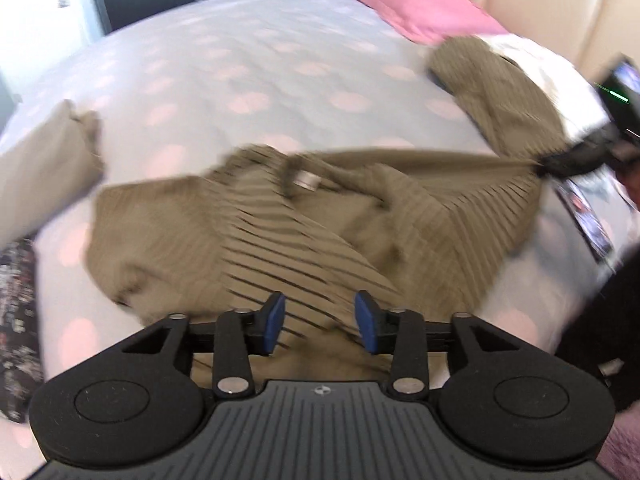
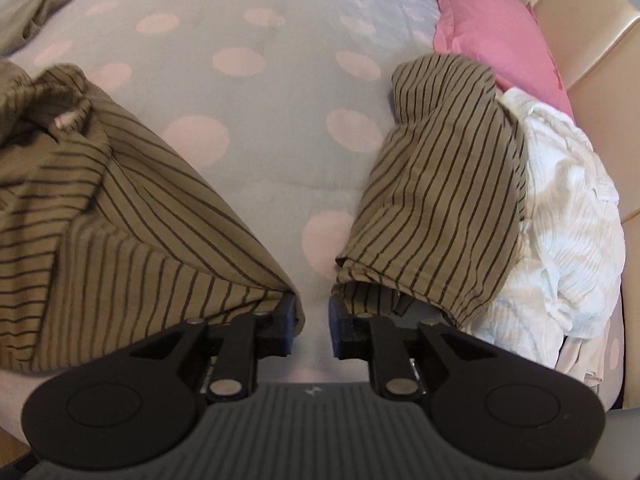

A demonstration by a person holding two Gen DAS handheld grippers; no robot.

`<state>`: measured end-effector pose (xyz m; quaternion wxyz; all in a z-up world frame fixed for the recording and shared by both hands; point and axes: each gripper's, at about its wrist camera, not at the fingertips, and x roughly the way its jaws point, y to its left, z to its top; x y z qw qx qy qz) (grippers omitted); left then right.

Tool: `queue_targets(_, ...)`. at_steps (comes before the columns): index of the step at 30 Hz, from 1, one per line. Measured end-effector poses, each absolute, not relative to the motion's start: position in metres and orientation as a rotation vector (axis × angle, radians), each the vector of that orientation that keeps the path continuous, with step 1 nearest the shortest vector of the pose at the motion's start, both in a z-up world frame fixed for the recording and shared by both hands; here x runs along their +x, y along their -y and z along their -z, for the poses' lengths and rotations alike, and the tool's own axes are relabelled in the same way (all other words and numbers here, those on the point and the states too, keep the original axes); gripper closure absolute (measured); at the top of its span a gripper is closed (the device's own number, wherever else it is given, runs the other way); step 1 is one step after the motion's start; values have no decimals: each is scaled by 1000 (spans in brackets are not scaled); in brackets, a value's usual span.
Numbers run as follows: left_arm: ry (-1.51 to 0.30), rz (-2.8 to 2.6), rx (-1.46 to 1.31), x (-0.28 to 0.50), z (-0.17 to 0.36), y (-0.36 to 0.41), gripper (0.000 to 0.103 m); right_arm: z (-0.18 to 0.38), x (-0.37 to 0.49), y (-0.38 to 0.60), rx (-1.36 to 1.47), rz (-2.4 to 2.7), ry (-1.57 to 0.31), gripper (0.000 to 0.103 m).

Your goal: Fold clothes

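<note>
The striped olive shirt sprawls across the middle of the left wrist frame on the dotted bedspread, its long axis running left to right. At far right, the right gripper pinches its corner, fabric pulled taut. The left gripper hovers at bottom centre, half open, gripping nothing, closest to the hem.

We see an olive-brown shirt with thin dark stripes, a pale grey duvet with pink dots, a pink pillow at two o'clock, and a white garment.
</note>
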<state>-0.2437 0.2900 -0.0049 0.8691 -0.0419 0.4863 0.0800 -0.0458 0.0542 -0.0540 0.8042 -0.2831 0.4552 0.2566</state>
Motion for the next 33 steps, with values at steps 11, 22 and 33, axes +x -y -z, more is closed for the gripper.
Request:
queue_targets(11,-984,-222,9,-187,12,-348,57,36,-66,-119,-593,-750,-930,81)
queue_targets(22,-1052,-52,348,-128,58,-394,54,74,-41,-144,-592,-779,-1004,78)
queue_targets(33,-1215,217,615,-81,110,-420,51,97,-13,-140,-562,-746,-1094,73)
